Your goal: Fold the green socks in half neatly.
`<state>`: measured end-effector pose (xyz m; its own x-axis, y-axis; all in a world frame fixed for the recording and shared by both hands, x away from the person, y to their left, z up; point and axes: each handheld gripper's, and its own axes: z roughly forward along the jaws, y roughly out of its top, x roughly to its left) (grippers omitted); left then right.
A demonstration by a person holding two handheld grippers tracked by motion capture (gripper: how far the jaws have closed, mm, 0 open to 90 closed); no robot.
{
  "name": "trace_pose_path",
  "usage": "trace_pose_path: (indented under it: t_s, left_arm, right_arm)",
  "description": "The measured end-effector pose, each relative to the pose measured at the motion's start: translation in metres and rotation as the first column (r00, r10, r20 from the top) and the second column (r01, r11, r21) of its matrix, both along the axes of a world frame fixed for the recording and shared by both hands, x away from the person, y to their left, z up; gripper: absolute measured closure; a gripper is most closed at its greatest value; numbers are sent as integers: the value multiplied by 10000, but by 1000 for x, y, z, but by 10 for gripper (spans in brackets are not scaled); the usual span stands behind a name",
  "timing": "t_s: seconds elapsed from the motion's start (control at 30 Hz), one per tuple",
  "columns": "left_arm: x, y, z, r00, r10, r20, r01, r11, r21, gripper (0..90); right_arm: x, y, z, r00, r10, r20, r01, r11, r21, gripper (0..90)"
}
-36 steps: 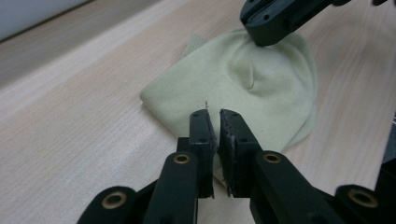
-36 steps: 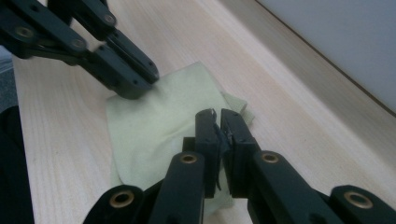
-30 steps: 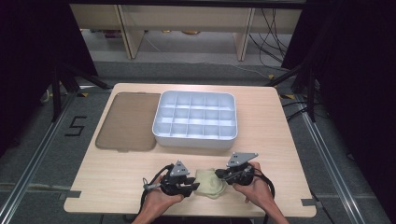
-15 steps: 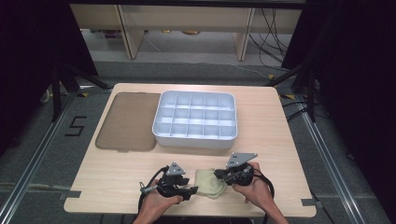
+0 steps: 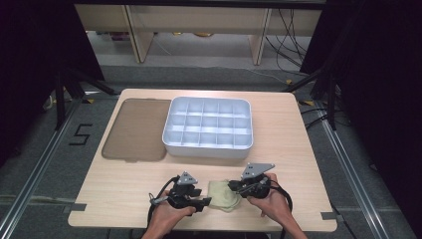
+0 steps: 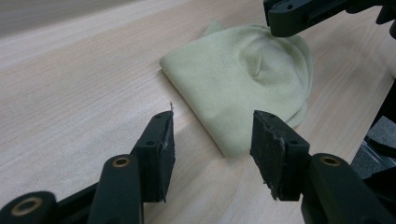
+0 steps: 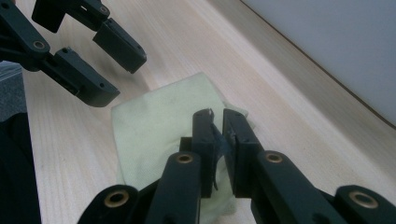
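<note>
High view, near edge: left gripper [image 5: 203, 203] jaws have just opened and stand apart, empty, beside the folded pale-yellow cloth [image 5: 222, 194] on the table [image 5: 124, 194]. Right gripper [image 5: 234, 187] stays pinched on the cloth's far edge. Fold likely released; compartment tray [image 5: 207, 147] beyond, untouched.

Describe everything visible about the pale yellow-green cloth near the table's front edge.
The cloth is a soft, fine-knit pale yellow-green fabric, folded flat into a rough square with a small pucker near its middle. It lies on the wooden table, between the two tools. The right hand-held gripper, nearly shut, rests on it; the left hand-held gripper stands open at its edge.
</note>
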<state>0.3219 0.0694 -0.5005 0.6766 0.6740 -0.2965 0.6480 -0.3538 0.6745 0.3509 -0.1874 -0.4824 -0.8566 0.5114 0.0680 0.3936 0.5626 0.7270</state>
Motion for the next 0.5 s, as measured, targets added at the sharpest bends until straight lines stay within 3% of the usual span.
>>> trace_pose_path:
  t_s: [0.03, 0.27, 0.4, 0.5]
  left_arm:
    - [-1, -2, -1, 9997, 245, -19, -245, 9996, -155, 493]
    - [3, -9, -1, 9992, 198, -351, -205, 9996, -178, 507]
    - [6, -16, -5, 9992, -130, -383, 134, 9999, 94, 546]
    - [5, -19, -8, 9995, -254, -183, 261, 9990, 371, 598]
  right_arm:
    - [0, 0, 0, 10000, 0, 0, 0, 10000, 0, 836]
    - [-1, 0, 1, 10000, -46, 31, 46, 10000, -40, 836]
    - [0, 0, 0, 10000, -6, 51, 6, 10000, -12, 837]
    - [-1, 0, 1, 10000, -3, 29, 3, 10000, 18, 836]
